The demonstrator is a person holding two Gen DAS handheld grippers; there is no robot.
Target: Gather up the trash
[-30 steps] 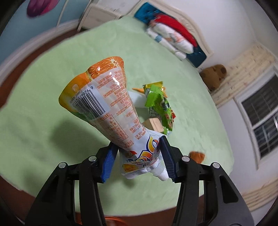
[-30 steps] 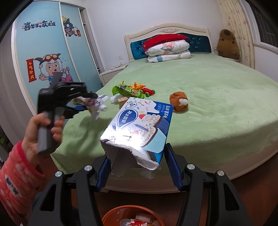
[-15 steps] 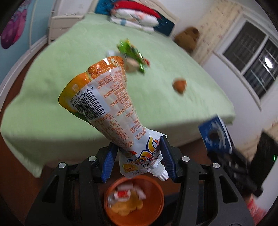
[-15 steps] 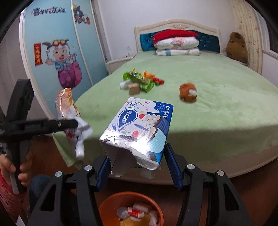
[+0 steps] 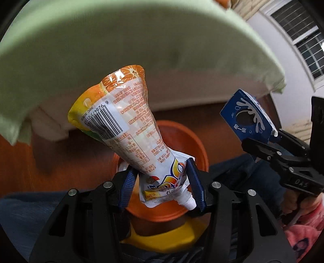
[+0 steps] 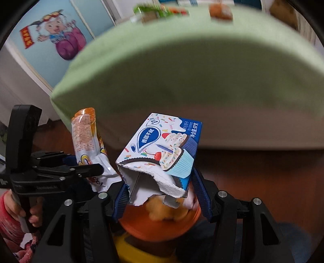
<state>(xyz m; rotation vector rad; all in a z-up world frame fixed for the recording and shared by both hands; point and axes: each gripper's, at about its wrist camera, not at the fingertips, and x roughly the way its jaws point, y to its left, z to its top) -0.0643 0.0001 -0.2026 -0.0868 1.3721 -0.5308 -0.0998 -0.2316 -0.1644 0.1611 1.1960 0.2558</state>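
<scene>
My left gripper (image 5: 162, 182) is shut on an orange-and-white drink pouch (image 5: 123, 121), held over an orange trash bin (image 5: 182, 137) on the floor. My right gripper (image 6: 162, 192) is shut on a torn blue cookie box (image 6: 162, 149), also above the orange bin (image 6: 158, 226), which holds some trash. The box shows in the left wrist view (image 5: 247, 117) to the right of the pouch. The pouch shows in the right wrist view (image 6: 85, 133) to the left of the box.
The green-covered bed (image 5: 101, 50) edge stands just beyond the bin. More wrappers (image 6: 160, 12) and a brown toy (image 6: 220, 12) lie far back on the bed (image 6: 182, 70). A cartoon wardrobe door (image 6: 56, 38) stands at the left. The floor is brown wood.
Both grippers have tilted down and moved from bed height to just above the orange bin, closer together, each still holding its item.
</scene>
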